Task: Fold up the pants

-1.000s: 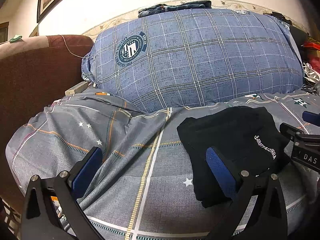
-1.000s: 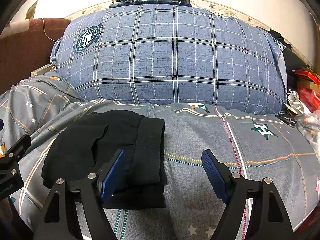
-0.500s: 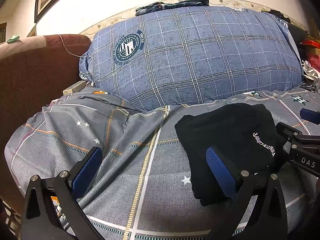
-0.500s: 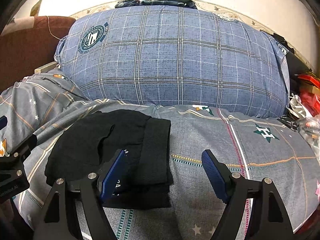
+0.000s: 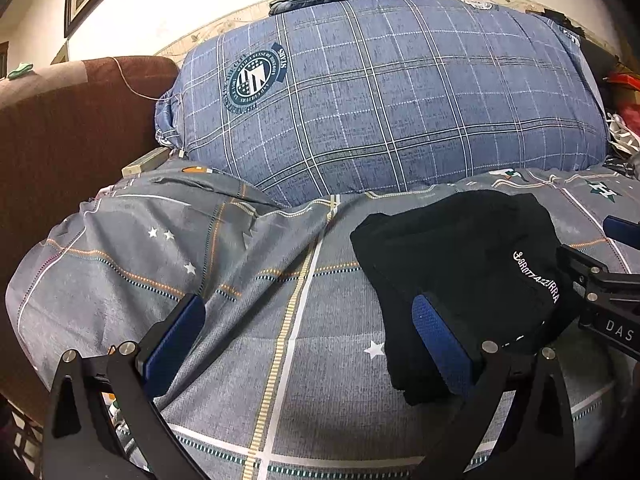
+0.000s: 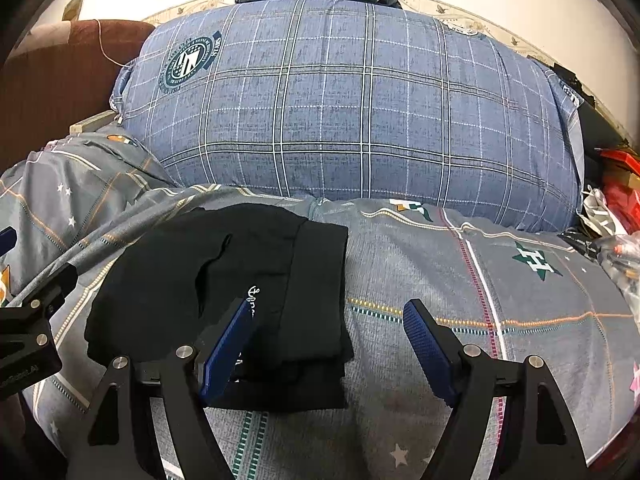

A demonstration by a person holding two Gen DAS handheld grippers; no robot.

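On the grey patterned bedspread (image 5: pixel 248 280), in front of the big blue plaid pillow (image 5: pixel 392 96) — black pants (image 6: pixel 224 280) folded into a compact stack, white lettering up. Left gripper (image 5: pixel 308 344) spread wide, nothing between the pads, just left of the bundle; right gripper (image 6: pixel 328 344) likewise wide and empty, straddling the stack's right edge. Looks essentially finished. Main risk — snagging that loose top layer with a low finger on the way out, dragging the fold open on soft, uneven bedding.
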